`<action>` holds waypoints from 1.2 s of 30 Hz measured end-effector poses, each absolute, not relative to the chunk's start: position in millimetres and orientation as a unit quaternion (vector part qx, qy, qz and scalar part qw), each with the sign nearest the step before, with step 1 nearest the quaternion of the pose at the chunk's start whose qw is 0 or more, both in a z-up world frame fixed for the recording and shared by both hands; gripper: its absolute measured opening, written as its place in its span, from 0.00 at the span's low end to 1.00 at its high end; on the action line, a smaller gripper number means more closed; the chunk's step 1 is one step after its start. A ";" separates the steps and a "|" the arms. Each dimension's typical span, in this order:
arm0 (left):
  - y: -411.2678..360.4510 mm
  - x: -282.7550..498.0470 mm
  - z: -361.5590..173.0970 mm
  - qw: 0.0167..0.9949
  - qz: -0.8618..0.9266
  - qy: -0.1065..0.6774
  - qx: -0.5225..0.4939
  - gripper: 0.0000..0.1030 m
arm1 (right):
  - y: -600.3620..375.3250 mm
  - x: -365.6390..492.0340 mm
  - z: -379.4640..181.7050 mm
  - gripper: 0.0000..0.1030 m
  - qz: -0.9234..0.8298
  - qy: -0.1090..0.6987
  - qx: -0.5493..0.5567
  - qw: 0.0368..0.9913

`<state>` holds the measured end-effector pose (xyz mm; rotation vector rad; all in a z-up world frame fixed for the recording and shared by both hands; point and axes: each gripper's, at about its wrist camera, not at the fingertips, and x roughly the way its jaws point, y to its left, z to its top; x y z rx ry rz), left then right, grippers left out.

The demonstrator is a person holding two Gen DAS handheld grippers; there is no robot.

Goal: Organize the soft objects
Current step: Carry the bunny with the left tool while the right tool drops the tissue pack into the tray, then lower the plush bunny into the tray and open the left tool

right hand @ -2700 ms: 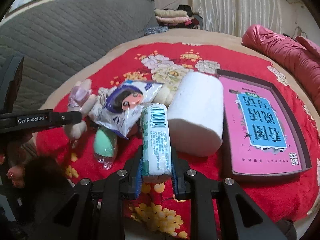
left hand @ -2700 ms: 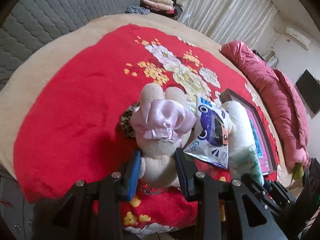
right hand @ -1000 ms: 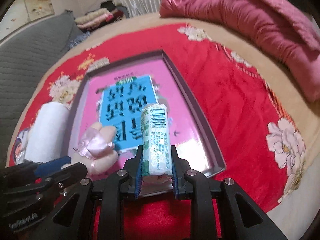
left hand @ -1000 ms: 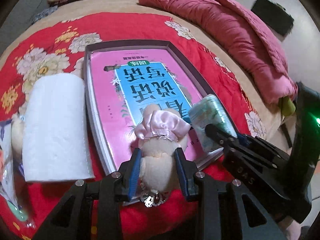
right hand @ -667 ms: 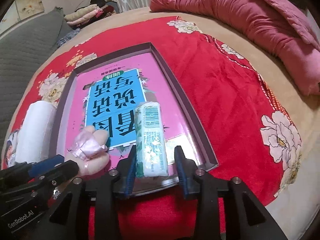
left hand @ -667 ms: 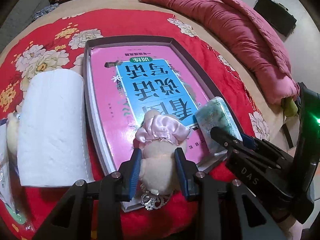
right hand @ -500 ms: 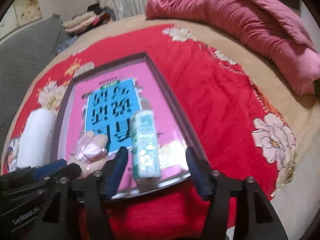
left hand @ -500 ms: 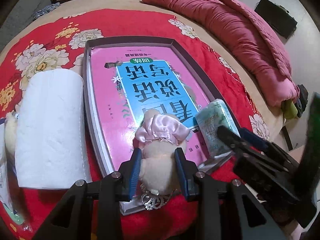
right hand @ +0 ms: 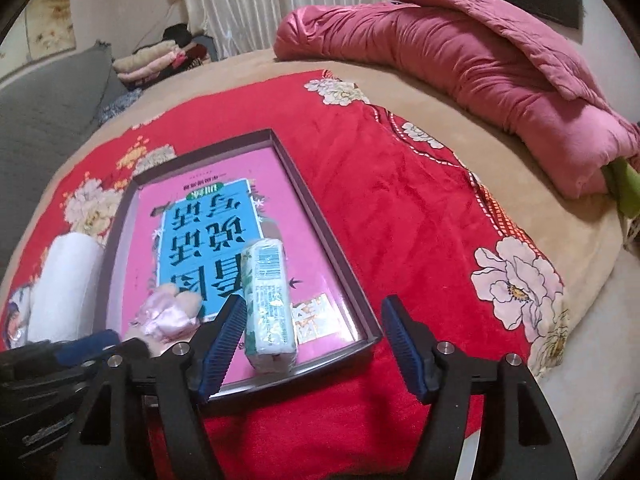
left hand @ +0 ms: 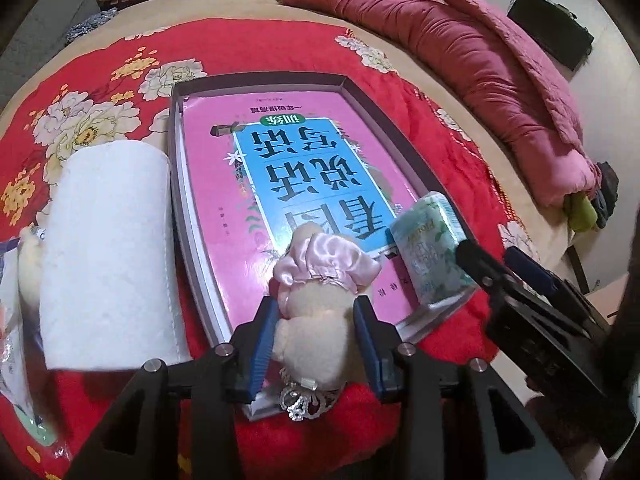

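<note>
The right gripper (right hand: 312, 344) has just been opening and stands wide, its pads clear of the tissue pack (right hand: 269, 300), which lies free at the near end of the shallow tray (right hand: 340, 256) on the pink book cover. The left gripper (left hand: 316, 344) has been opening too, yet the plush toy (left hand: 316, 320) in its pink satin bonnet sits between the pads, which look to be touching its sides – a loosening hold, I judge. Risks: the toy overhangs the tray's near rim and could tip out onto the red blanket (left hand: 448, 168); pulling back carelessly, a finger might drag it – or nudge the pack
</note>
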<state>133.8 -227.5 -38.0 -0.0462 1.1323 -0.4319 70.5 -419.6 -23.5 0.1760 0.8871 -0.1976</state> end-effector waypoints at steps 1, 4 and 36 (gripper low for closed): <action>-226.6 131.6 -36.3 0.822 -0.206 0.531 -0.021 0.42 | -419.5 71.4 -24.8 0.69 -0.099 0.430 0.083 0.893; -224.3 126.2 -33.0 0.823 -0.219 0.524 -0.023 0.45 | -421.3 71.4 -27.2 0.69 -0.113 0.436 0.080 0.889; -99.8 75.3 26.7 0.871 -0.183 0.446 -0.092 0.57 | -323.8 26.6 49.3 0.73 -0.012 0.316 0.035 0.948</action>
